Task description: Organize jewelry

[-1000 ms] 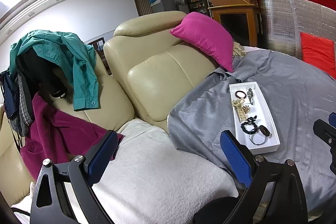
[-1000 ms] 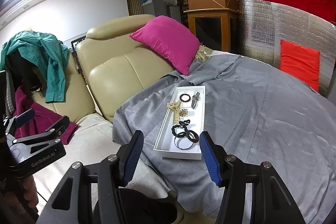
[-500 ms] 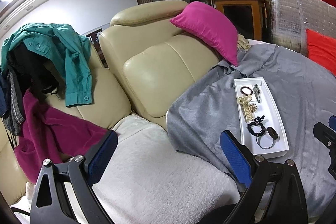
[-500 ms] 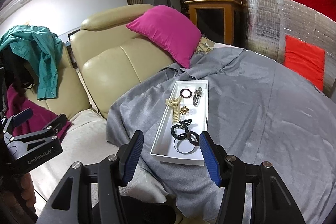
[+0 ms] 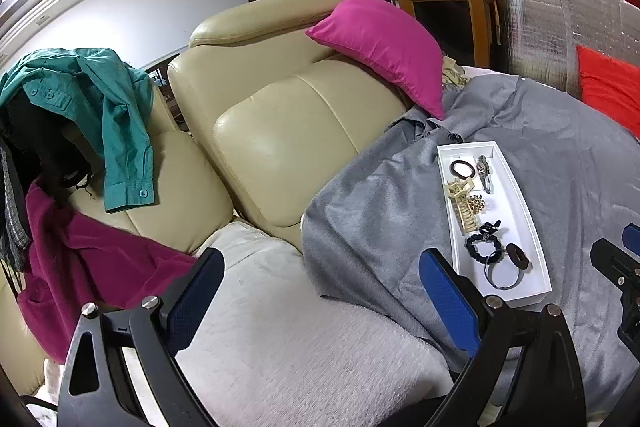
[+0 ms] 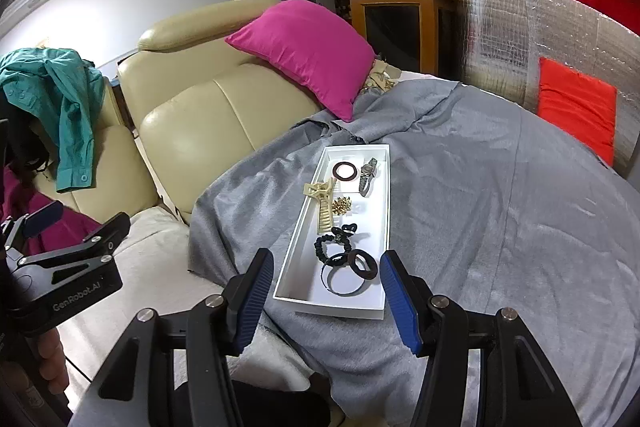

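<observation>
A white tray (image 6: 380, 211) lies on a grey blanket (image 6: 480, 207); it also shows in the left wrist view (image 5: 524, 203). It holds a brown ring (image 6: 345, 171), a wristwatch (image 6: 367, 175), a cream hair claw (image 6: 323, 203), a gold brooch (image 6: 341, 205), black scrunchies (image 6: 334, 243), a dark oval ring (image 6: 363, 264) and a thin black bangle (image 6: 344, 281). My right gripper (image 6: 326, 297) is open and empty, just short of the tray's near end. My left gripper (image 5: 320, 301) is open and empty over the white throw, left of the tray.
A cream leather sofa (image 5: 288, 131) carries a magenta pillow (image 5: 384, 43), a teal shirt (image 5: 116, 107) and a magenta garment (image 5: 80, 259). A white throw (image 5: 300, 339) covers the seat. A foil-covered panel (image 6: 520, 39) with a red cushion (image 6: 576, 107) stands at the right.
Both grippers have moved forward and lowered toward the tray, which now looks larger and closer. Both stay open.
</observation>
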Tool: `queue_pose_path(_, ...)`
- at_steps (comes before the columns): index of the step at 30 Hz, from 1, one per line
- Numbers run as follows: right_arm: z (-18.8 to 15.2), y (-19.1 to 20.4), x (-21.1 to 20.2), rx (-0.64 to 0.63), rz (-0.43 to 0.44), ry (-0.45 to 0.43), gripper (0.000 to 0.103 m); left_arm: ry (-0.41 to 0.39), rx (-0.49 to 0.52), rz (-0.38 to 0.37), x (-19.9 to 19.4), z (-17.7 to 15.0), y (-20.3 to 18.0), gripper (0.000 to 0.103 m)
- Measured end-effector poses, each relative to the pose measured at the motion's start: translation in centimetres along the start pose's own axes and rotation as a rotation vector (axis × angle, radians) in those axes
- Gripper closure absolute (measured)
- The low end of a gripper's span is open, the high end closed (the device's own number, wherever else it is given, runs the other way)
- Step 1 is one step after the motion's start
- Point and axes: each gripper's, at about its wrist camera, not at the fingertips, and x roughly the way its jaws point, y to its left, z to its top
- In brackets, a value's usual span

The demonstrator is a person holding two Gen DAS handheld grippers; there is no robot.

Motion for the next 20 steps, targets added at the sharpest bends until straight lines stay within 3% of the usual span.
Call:
queue_pose_path(15, 0.5, -0.2, 2.1, 0.005, 0.046, 0.008, 0.043, -0.005, 0.015, 0.046, 0.8, 0.5, -0.5, 0.005)
queue_pose_path(17, 0.6, -1.4, 1.7, 0.027, 0.044, -0.008, 0.043, -0.015, 0.034, 0.023, 0.4, 0.9, -1.7, 0.005)
queue_pose_path(20, 0.6, -5.0, 0.7, 0.066, -0.001, -0.041, 0.043, -0.005, 0.082, -0.105, -0.1, 2.0, -5.5, 0.005)
